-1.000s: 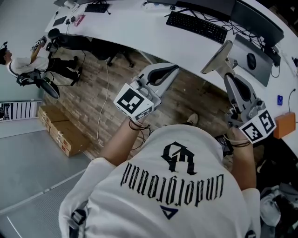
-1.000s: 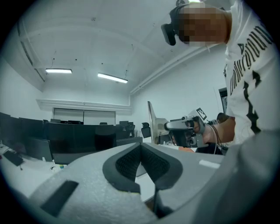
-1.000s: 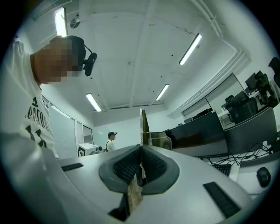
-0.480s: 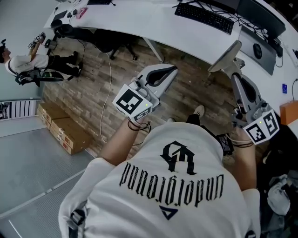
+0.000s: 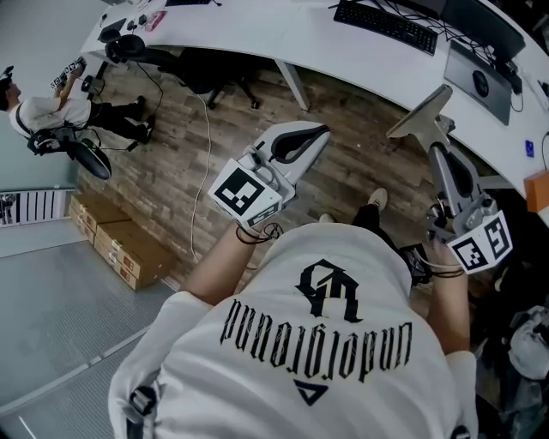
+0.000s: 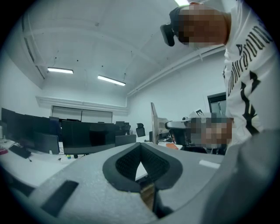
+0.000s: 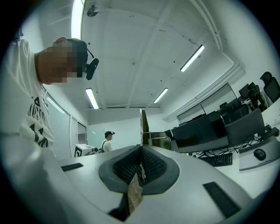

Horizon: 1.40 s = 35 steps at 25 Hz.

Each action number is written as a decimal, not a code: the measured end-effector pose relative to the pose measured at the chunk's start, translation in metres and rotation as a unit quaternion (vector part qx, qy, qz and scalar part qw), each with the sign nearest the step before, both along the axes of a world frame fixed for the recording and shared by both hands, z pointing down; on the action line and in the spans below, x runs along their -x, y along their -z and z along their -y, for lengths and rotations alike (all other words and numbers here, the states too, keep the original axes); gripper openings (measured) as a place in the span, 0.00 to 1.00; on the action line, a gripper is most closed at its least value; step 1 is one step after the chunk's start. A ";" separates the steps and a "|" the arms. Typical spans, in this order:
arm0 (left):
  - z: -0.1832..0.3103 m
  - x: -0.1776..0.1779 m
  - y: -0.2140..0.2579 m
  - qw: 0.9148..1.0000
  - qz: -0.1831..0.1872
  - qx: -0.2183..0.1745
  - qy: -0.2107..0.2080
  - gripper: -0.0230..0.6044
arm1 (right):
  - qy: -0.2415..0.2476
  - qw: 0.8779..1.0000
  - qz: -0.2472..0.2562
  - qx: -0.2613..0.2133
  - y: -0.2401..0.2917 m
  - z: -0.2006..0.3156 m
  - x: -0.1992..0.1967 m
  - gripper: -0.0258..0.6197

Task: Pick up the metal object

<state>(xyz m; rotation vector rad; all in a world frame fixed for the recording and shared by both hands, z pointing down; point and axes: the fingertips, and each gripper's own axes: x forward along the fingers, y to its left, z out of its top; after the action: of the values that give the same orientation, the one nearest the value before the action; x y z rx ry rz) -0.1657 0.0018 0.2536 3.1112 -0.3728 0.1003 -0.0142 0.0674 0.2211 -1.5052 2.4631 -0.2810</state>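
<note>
The metal object is a thin flat grey plate [image 5: 420, 112]. My right gripper [image 5: 436, 141] is shut on its lower edge and holds it over the wooden floor, just short of the white desk [image 5: 257, 39]. In the right gripper view the plate [image 7: 142, 124] stands edge-on between the black pads, which meet round it at my right gripper [image 7: 141, 151]. My left gripper [image 5: 322, 130] is at mid-picture over the floor, level, with its jaws together and nothing in them; in its own view my left gripper [image 6: 140, 148] shows the pads touching.
The curved desk carries a keyboard [image 5: 390, 26], a mouse [image 5: 480, 83] and monitors. A chair [image 5: 202, 81] stands under it. Cardboard boxes [image 5: 124, 249] lie on the floor at the left. Another person [image 5: 43, 116] stands far left.
Both grippers have drawn back from the desk, which now sits higher and further off in the head view. The plate stays in the right gripper.
</note>
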 end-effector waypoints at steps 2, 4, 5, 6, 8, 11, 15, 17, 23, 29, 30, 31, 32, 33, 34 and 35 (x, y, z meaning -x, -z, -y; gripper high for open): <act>-0.009 0.015 0.000 1.000 0.000 0.000 -0.006 0.06 | -0.005 1.000 0.001 -0.005 0.001 -0.011 0.016 0.07; -0.017 0.027 0.002 1.000 0.001 0.000 -0.011 0.06 | -0.009 1.000 -0.001 -0.007 0.003 -0.020 0.029 0.07; -0.021 0.032 0.003 1.000 0.001 0.001 -0.014 0.06 | -0.011 1.000 -0.002 -0.008 0.004 -0.025 0.033 0.07; -0.024 0.035 0.005 1.000 0.000 0.001 -0.016 0.06 | -0.013 1.000 -0.003 -0.008 0.005 -0.029 0.036 0.07; -0.030 0.039 0.008 1.000 -0.003 0.000 -0.021 0.06 | -0.016 1.000 -0.005 -0.008 0.007 -0.036 0.042 0.07; -0.038 0.043 0.013 1.000 -0.007 -0.002 -0.028 0.06 | -0.018 1.000 -0.009 -0.008 0.008 -0.045 0.048 0.07; -0.046 0.045 0.019 0.999 -0.016 -0.003 -0.031 0.06 | -0.016 1.000 -0.019 -0.005 0.007 -0.054 0.051 0.07; -0.051 0.045 0.021 0.999 -0.021 -0.003 -0.032 0.06 | -0.015 1.000 -0.023 -0.001 0.005 -0.060 0.052 0.07; -0.062 0.041 0.025 0.999 -0.027 -0.001 -0.036 0.06 | -0.016 1.000 -0.026 -0.001 0.006 -0.074 0.051 0.07; -0.072 0.036 0.022 0.999 -0.028 0.009 -0.040 0.06 | -0.018 1.000 -0.021 -0.003 0.005 -0.083 0.050 0.07; -0.073 0.035 0.022 0.999 -0.028 0.009 -0.041 0.06 | -0.018 1.000 -0.021 -0.004 0.005 -0.083 0.049 0.07; -0.073 0.033 0.022 0.999 -0.028 0.009 -0.041 0.06 | -0.018 1.000 -0.021 -0.004 0.005 -0.083 0.048 0.07; -0.073 0.032 0.022 0.999 -0.027 0.009 -0.042 0.06 | -0.019 1.000 -0.020 -0.004 0.004 -0.083 0.048 0.07; -0.073 0.031 0.022 0.999 -0.028 0.009 -0.043 0.06 | -0.019 1.000 -0.018 -0.004 0.003 -0.082 0.048 0.07; -0.072 0.031 0.022 0.999 -0.028 0.008 -0.043 0.06 | -0.018 1.000 -0.018 -0.003 0.002 -0.082 0.048 0.07; -0.072 0.031 0.023 0.999 -0.029 0.008 -0.044 0.06 | -0.018 1.000 -0.017 -0.003 0.002 -0.082 0.049 0.07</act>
<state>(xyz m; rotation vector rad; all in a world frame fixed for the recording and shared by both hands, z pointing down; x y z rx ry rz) -0.1967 0.0740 0.2308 3.1073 -0.2325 0.0137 -0.0637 0.1493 0.2193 -1.5634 2.4579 -0.2422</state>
